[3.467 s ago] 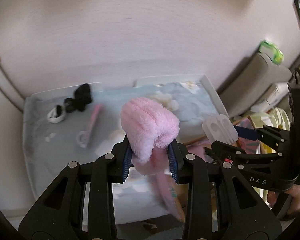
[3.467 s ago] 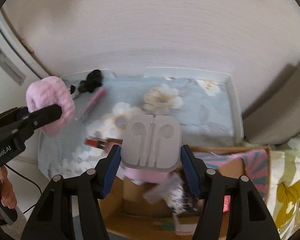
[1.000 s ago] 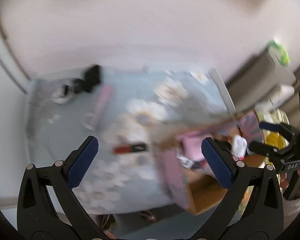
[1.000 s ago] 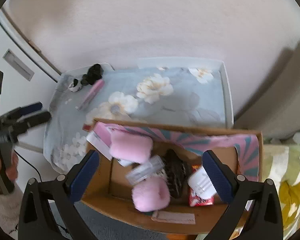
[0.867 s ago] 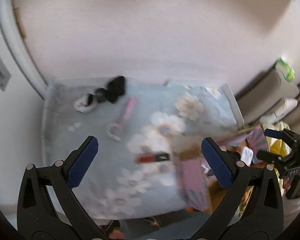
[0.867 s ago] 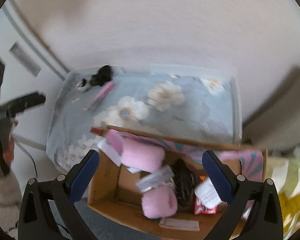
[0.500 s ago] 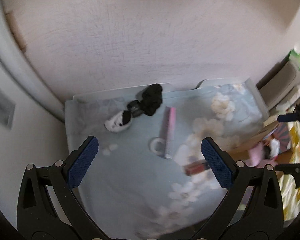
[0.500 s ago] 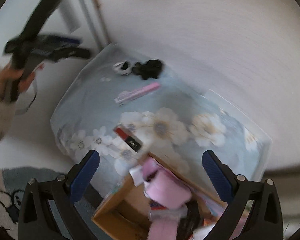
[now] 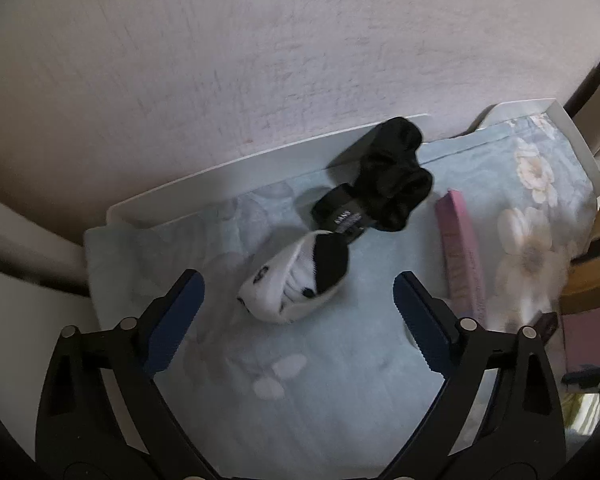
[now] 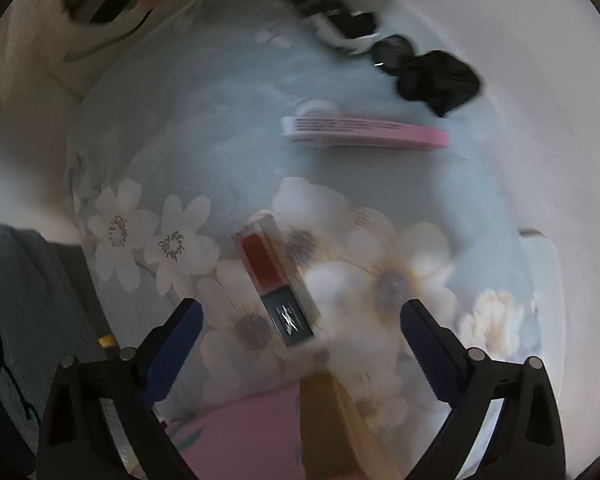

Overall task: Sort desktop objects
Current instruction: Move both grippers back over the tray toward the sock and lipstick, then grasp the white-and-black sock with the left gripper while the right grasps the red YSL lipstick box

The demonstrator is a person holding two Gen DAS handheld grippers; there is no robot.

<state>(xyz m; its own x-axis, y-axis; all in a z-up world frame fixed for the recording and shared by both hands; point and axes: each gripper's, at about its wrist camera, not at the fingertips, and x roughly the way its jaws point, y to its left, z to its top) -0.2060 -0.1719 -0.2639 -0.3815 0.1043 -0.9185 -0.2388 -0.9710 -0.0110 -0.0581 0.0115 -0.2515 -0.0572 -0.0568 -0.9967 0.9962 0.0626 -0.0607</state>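
Now the left gripper (image 9: 298, 308) points steeply down with its jaws wide and just starting to close; nothing is gripped, though the black-and-white rolled sock (image 9: 298, 282) lies on the cloth right between the blue pads (image 9: 172, 320), neither of which touches it. To take it cleanly, I would judge it best to sink until the pads flank the fat middle of the roll, then squeeze across its short side so the soft bundle does not slip out. Touching the sock's far end is a black tagged item (image 9: 342, 214), and behind that a black scrunchie (image 9: 396, 178) against the white tray rim (image 9: 220, 184); keep the fingers clear of both. A long pink box (image 9: 462, 256) lies just to the right.

The right gripper (image 10: 300, 328) is also spread wide and empty, over a red-and-black lipstick box (image 10: 276, 282) on the flowered cloth (image 10: 180, 160), near the cardboard box edge (image 10: 332, 412). Line its pads up across the narrow sides
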